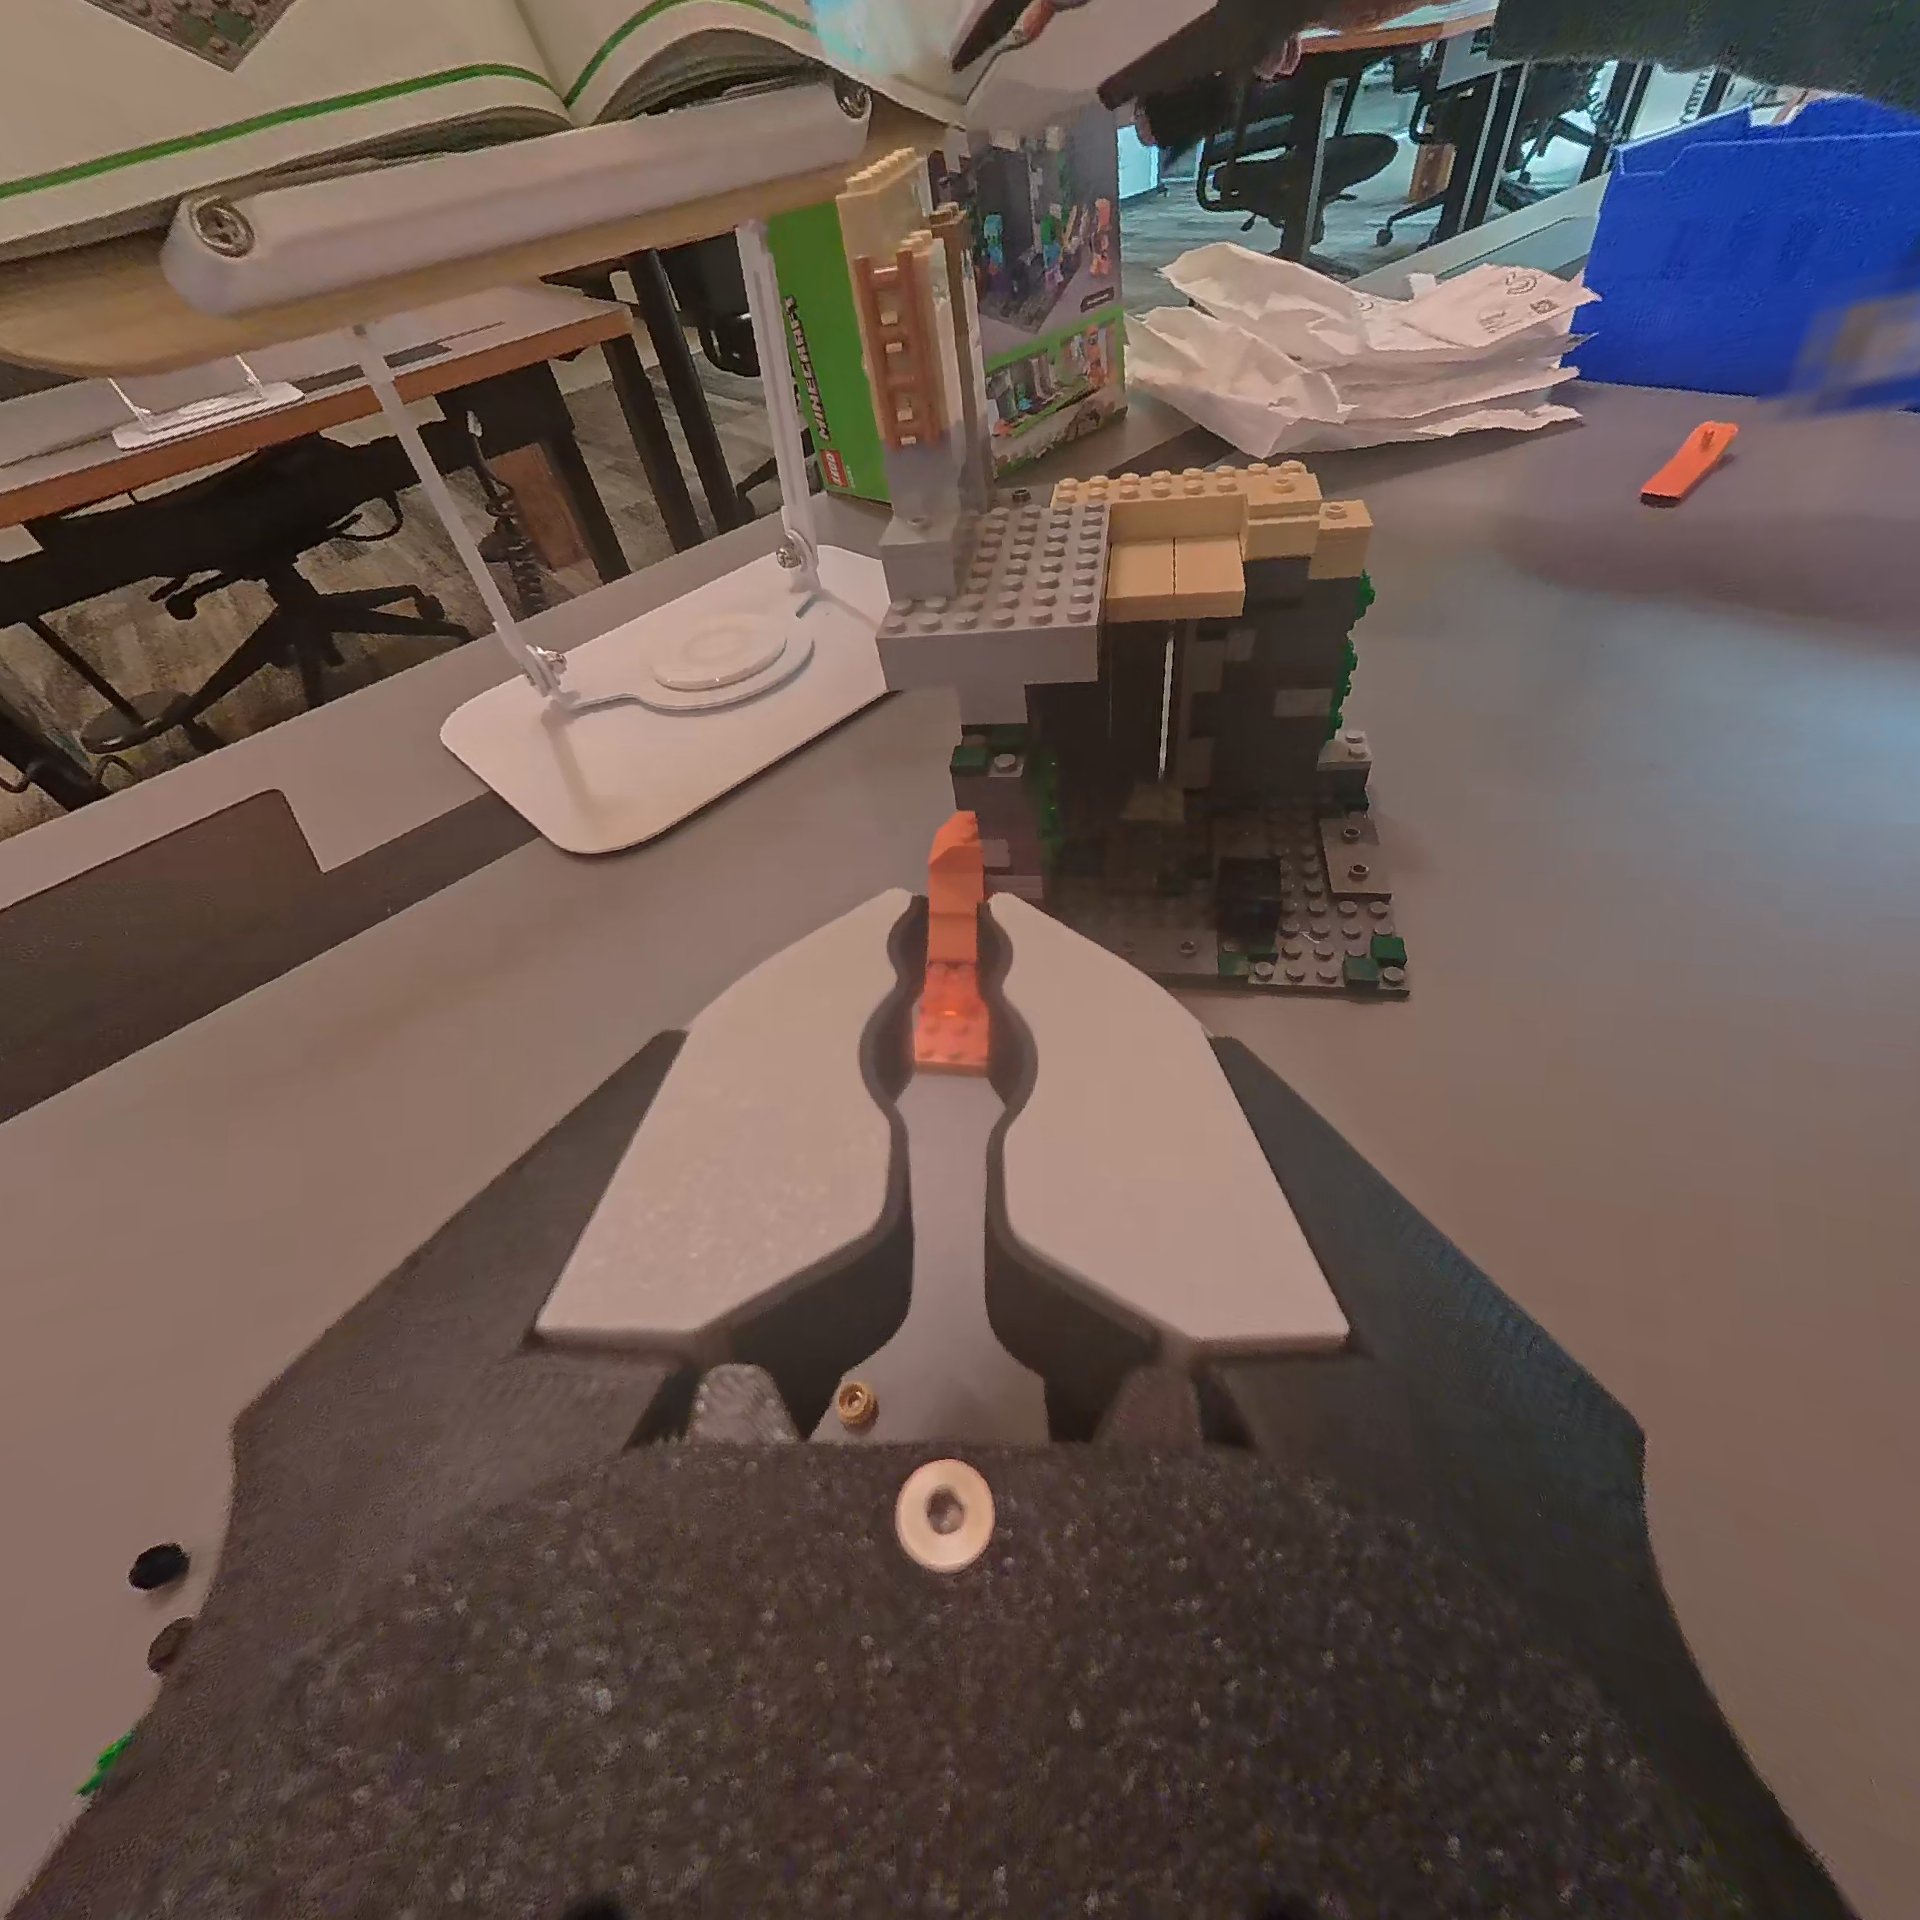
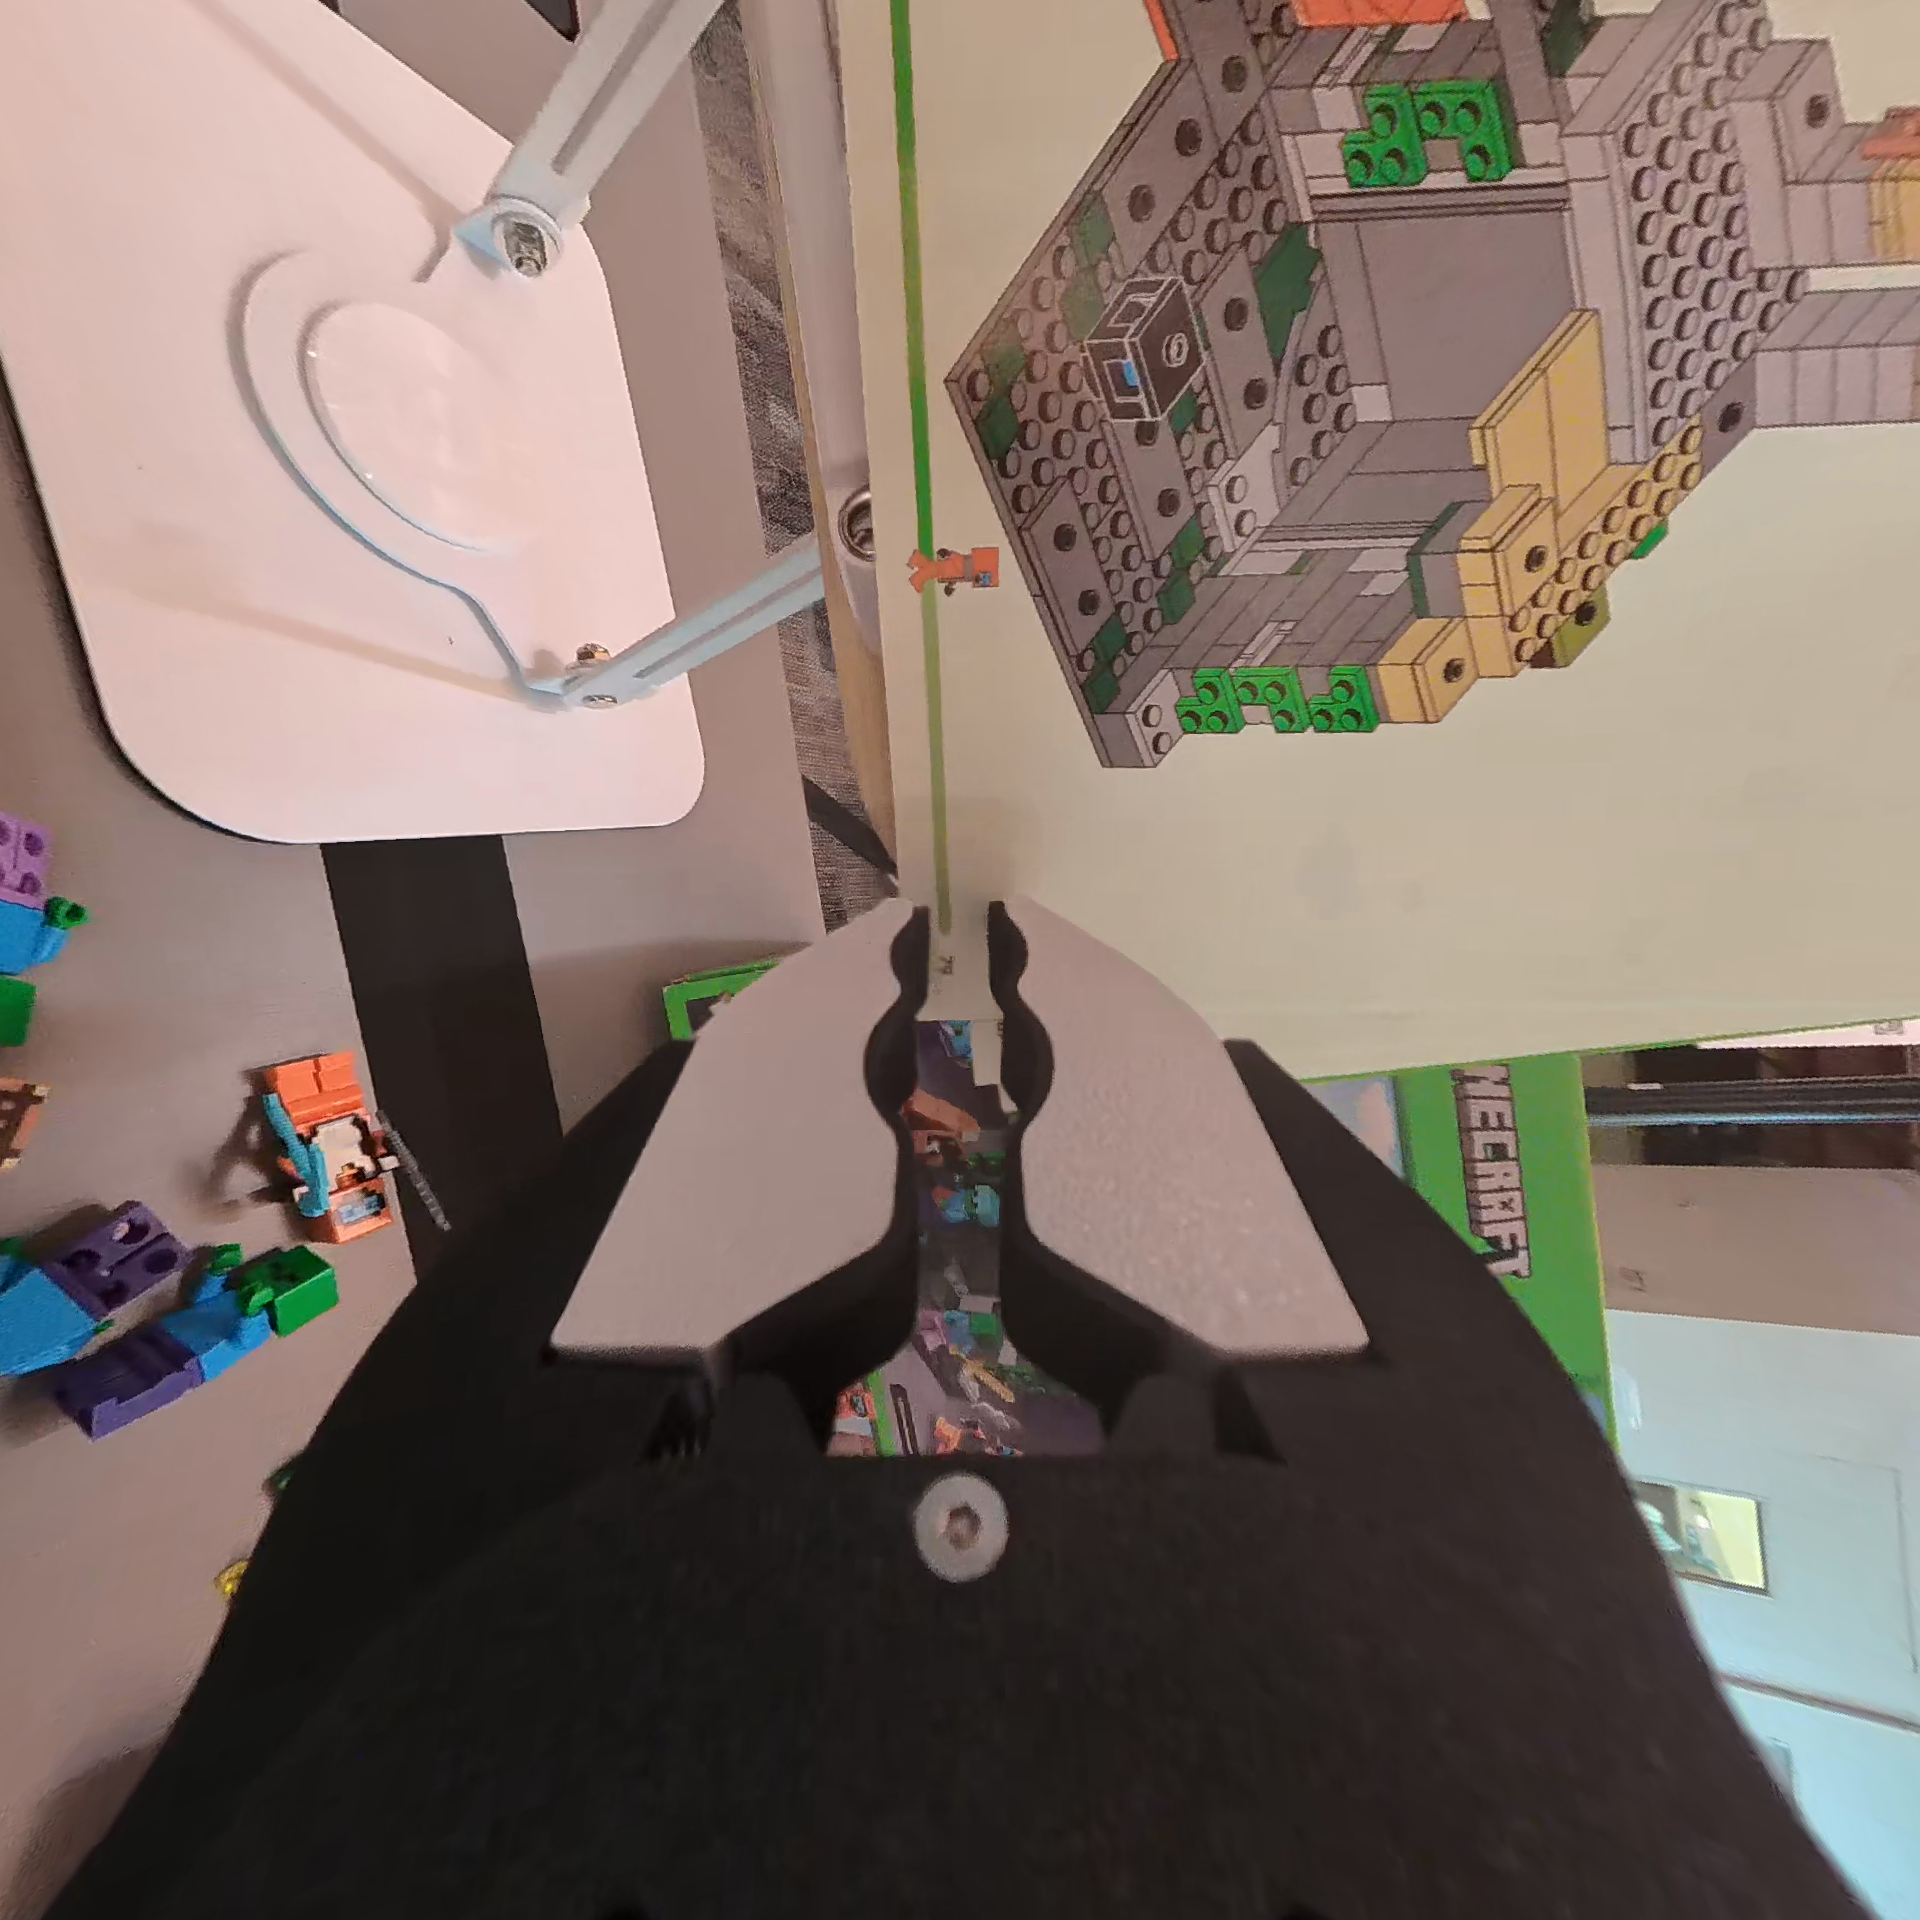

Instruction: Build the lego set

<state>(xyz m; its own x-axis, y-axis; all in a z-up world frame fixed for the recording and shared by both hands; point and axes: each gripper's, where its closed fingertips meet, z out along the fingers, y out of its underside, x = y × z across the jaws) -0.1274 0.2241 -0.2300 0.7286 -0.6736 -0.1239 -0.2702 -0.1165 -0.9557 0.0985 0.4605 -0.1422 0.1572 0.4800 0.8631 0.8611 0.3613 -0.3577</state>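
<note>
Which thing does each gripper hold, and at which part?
Left gripper: orange brick piece, by its sides. Right gripper: cannot tell; page corner between fingertips.

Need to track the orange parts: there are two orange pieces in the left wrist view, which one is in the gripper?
The studded orange piece, clamped upright between the left gripper fingers. The other, a flat orange tool, lies loose on the table far right.
</note>
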